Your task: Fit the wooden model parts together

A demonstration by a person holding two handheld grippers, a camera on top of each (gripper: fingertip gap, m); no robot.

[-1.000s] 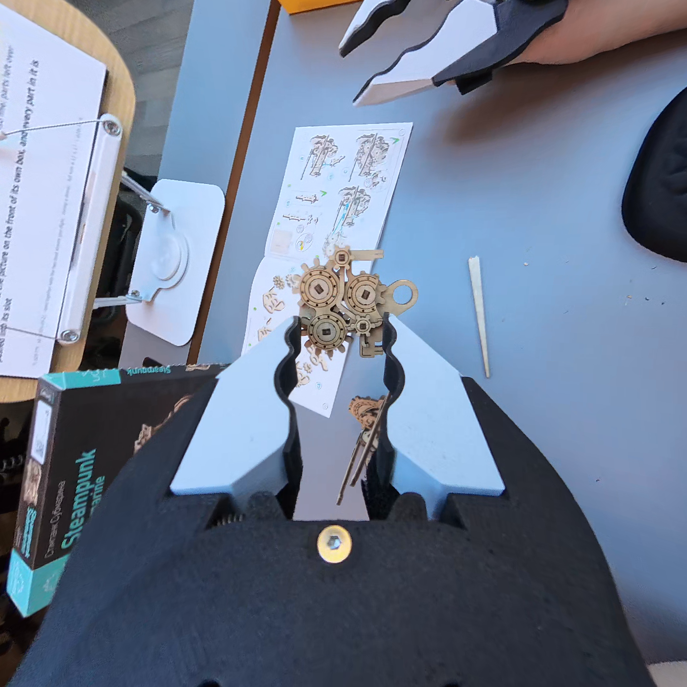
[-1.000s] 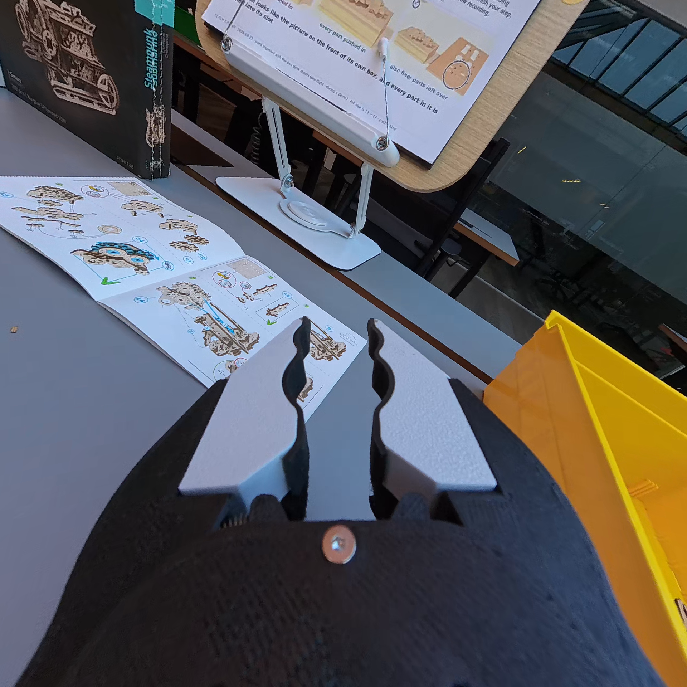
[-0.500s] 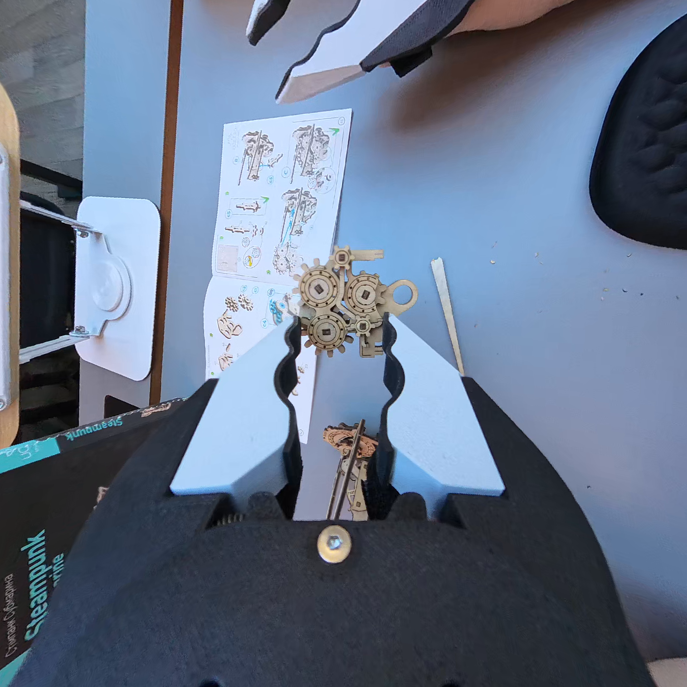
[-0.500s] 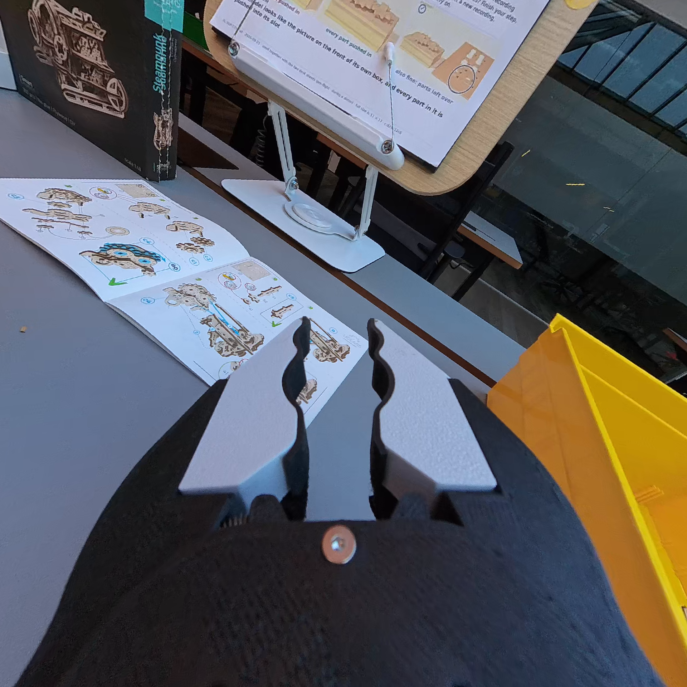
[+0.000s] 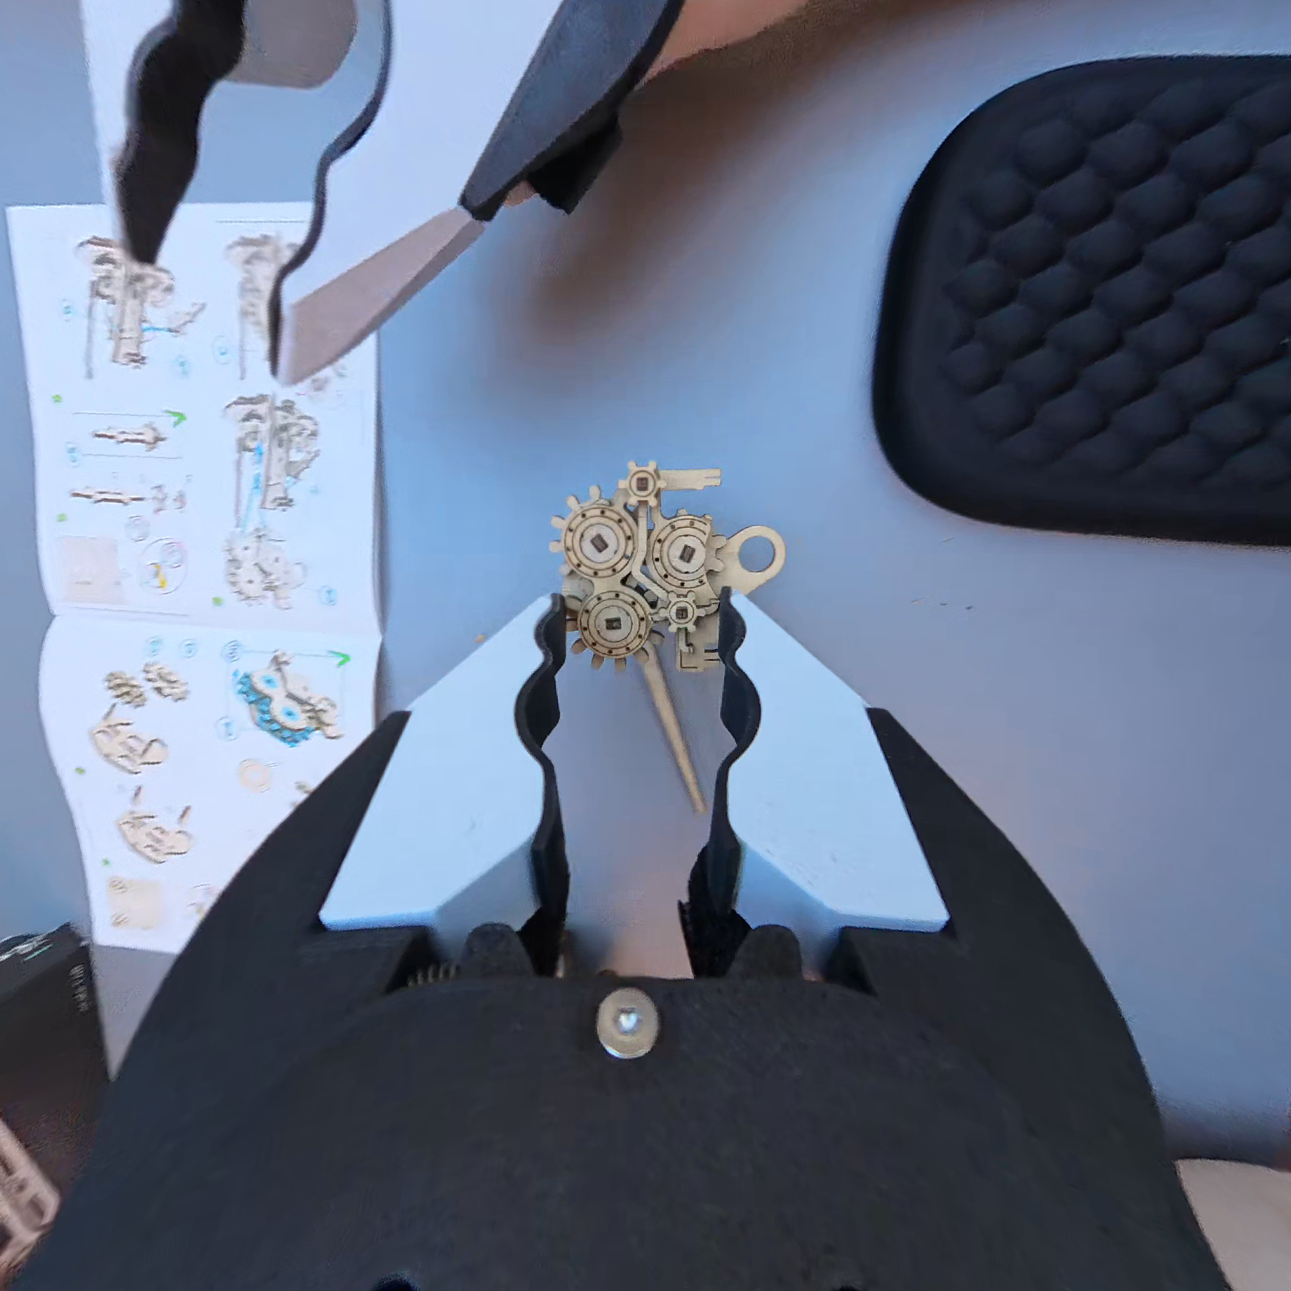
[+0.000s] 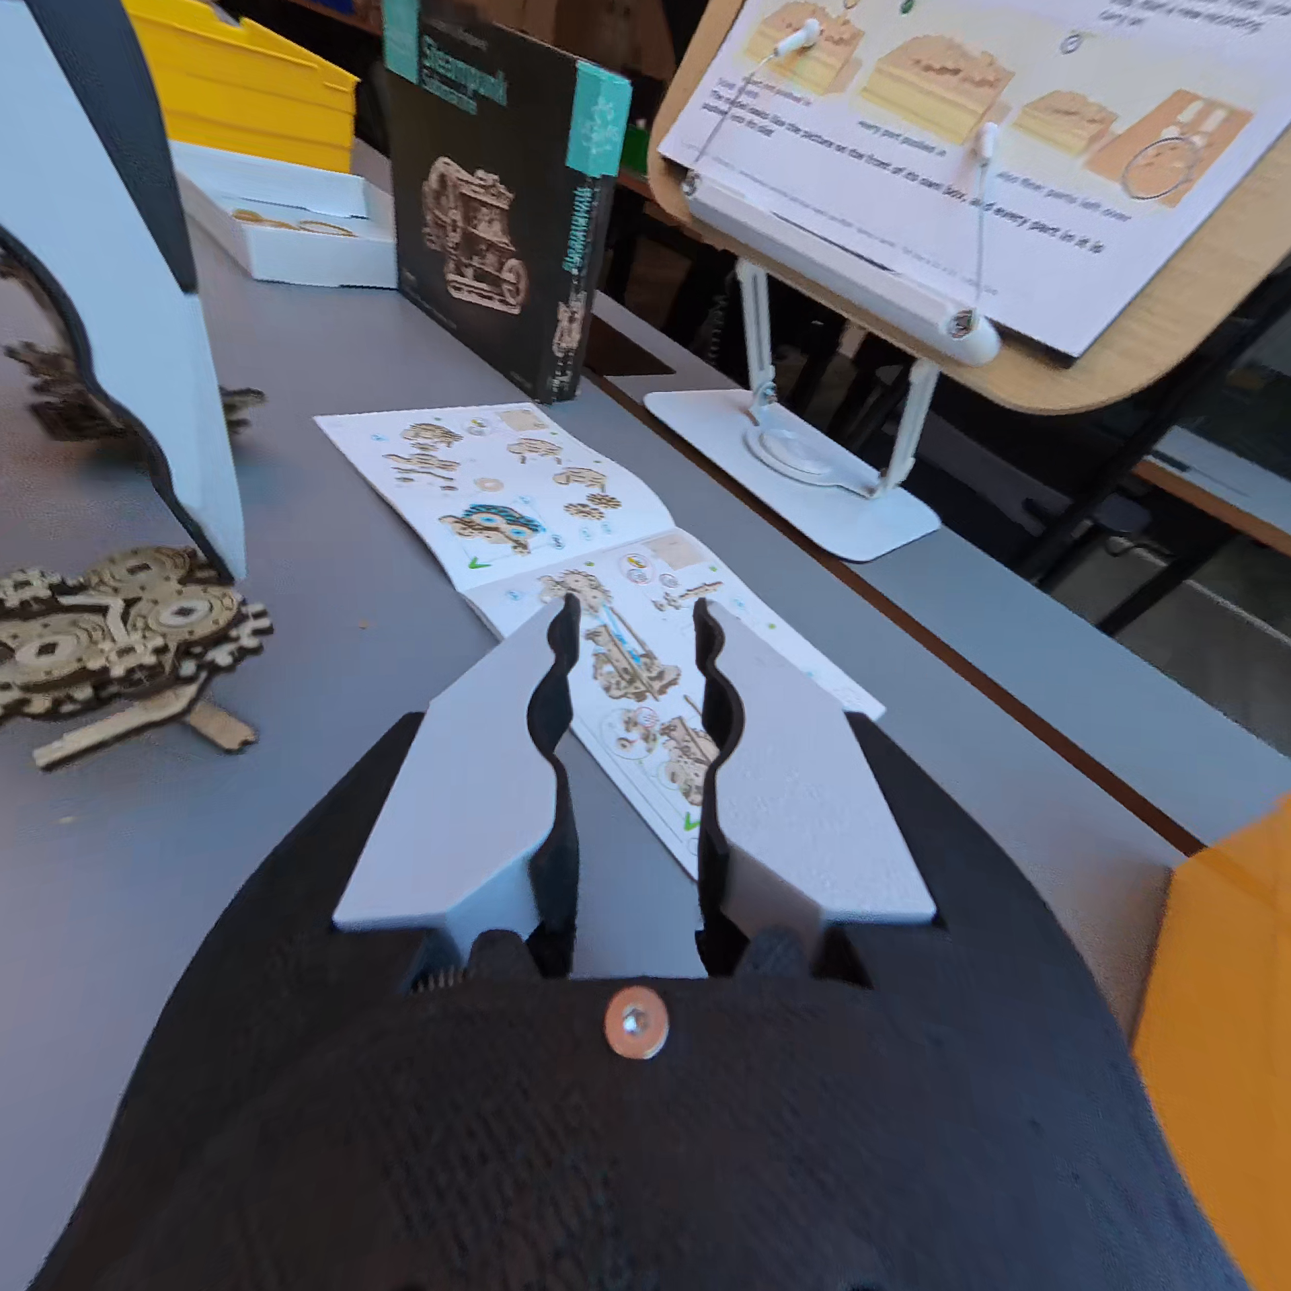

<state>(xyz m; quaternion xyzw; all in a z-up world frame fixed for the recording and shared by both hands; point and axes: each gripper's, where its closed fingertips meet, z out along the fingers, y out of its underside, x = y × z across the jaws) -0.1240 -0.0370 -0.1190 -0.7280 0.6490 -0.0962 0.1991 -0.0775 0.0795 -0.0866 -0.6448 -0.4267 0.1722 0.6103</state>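
My left gripper (image 5: 641, 606) is shut on a flat wooden gear assembly (image 5: 646, 566) and holds it by its lower edge at the fingertips, just above the grey table. The assembly also shows at the left of the right wrist view (image 6: 119, 629), with a left fingertip (image 6: 209, 489) on it. A pointed wooden stick (image 5: 672, 733) lies on the table under my left fingers. My right gripper (image 6: 636, 615) is open a little and empty, over the instruction booklet (image 6: 559, 531). It shows blurred at the top left of the left wrist view (image 5: 209, 307). Another wooden part (image 6: 63, 398) lies behind the left finger.
A black padded cushion (image 5: 1118, 314) lies at the right. A black model box (image 6: 489, 209) stands at the back beside a white tray (image 6: 300, 237) and yellow bins (image 6: 244, 91). A document stand (image 6: 803, 475) is beyond the table edge. A yellow bin (image 6: 1222, 1048) is close at the right. My left gripper is the nearer one to the pointed wooden stick (image 5: 672, 733): about 7 cm, against 15 cm.
My left gripper has moved over the table with the assembly; the stick now lies between its fingers. My right gripper has swung left and come closer to the assembly.
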